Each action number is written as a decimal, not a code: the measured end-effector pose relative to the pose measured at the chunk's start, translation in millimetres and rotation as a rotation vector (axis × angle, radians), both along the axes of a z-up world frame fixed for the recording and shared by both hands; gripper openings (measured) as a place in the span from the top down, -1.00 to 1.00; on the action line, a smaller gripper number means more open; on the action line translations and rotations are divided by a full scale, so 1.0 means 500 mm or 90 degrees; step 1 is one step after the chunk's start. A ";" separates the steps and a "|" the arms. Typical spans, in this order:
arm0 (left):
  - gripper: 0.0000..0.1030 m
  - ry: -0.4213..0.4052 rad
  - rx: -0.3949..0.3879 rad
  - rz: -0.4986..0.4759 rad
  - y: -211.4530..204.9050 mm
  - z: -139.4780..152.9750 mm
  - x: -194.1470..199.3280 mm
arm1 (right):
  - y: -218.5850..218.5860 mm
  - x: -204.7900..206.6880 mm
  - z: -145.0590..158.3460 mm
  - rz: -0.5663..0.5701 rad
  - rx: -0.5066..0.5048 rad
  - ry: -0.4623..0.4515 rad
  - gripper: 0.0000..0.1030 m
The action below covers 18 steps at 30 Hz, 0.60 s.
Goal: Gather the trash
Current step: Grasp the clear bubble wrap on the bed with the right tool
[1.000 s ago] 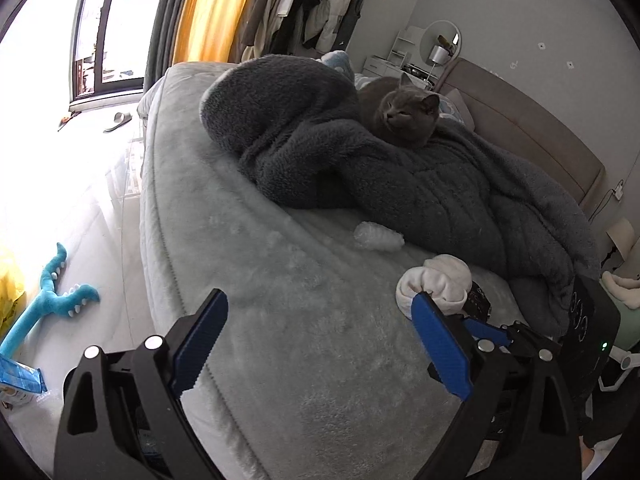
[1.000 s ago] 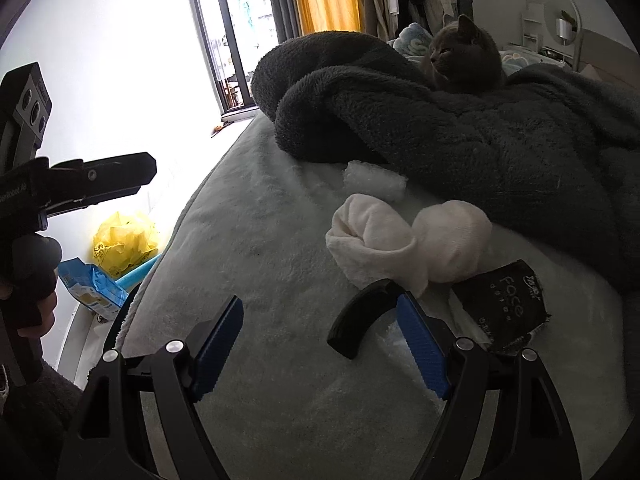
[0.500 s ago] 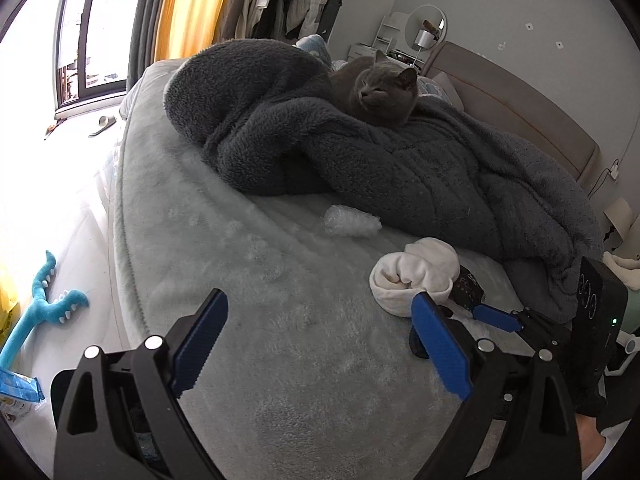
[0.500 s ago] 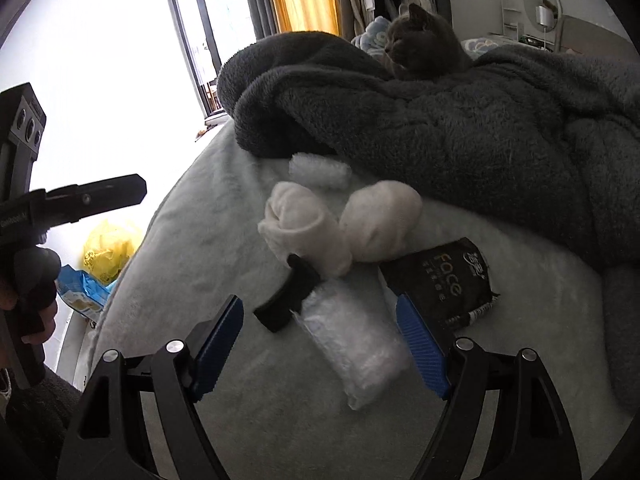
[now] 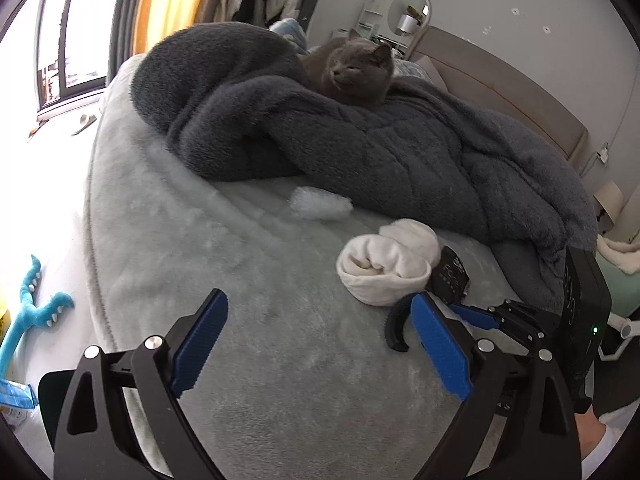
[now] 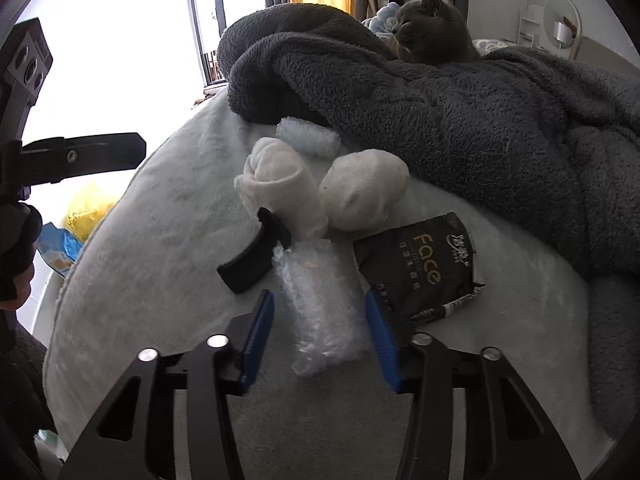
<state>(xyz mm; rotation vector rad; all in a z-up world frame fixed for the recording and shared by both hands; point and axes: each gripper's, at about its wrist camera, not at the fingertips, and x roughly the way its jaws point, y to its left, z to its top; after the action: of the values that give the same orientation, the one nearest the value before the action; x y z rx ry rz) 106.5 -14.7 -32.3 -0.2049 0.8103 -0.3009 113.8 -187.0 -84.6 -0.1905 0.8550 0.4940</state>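
Note:
On the pale grey bed (image 6: 152, 264) lie a clear bubble-wrap piece (image 6: 320, 304), a black "Face" tissue packet (image 6: 420, 268), a black curved plastic part (image 6: 252, 260), two rolled white socks (image 6: 280, 188) and a second bubble-wrap wad (image 6: 308, 136). My right gripper (image 6: 320, 332) is open, its jaws on either side of the near bubble wrap. My left gripper (image 5: 316, 340) is open and empty over the bed, left of the socks (image 5: 388, 268). The far wad (image 5: 320, 204) and the packet (image 5: 452, 276) show there too.
A grey cat (image 5: 352, 72) lies on a dark grey fleece blanket (image 5: 360, 148) at the back of the bed. On the floor at left are a blue toy (image 5: 28, 312), a yellow bag (image 6: 88, 212) and a blue packet (image 6: 60, 248).
My right gripper has moved forward and right until its jaws straddle the near bubble wrap, and they have narrowed. My left gripper has shifted forward over the bed, still open.

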 end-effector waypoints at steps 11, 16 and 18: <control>-0.72 0.015 0.018 -0.058 -0.066 -0.025 0.009 | -0.034 -0.002 0.011 0.003 0.040 -0.002 0.27; -0.69 0.021 0.031 -0.077 -0.093 -0.041 0.011 | -0.065 -0.008 0.036 -0.011 0.093 0.001 0.27; -0.66 0.024 0.036 -0.083 -0.104 -0.049 0.013 | -0.077 -0.009 0.043 -0.018 0.111 0.001 0.27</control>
<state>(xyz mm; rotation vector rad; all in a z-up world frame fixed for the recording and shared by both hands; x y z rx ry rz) 113.1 -66.7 -56.8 -0.1045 0.8698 -0.3968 109.4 -225.7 -62.9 -0.0181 0.8104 0.5394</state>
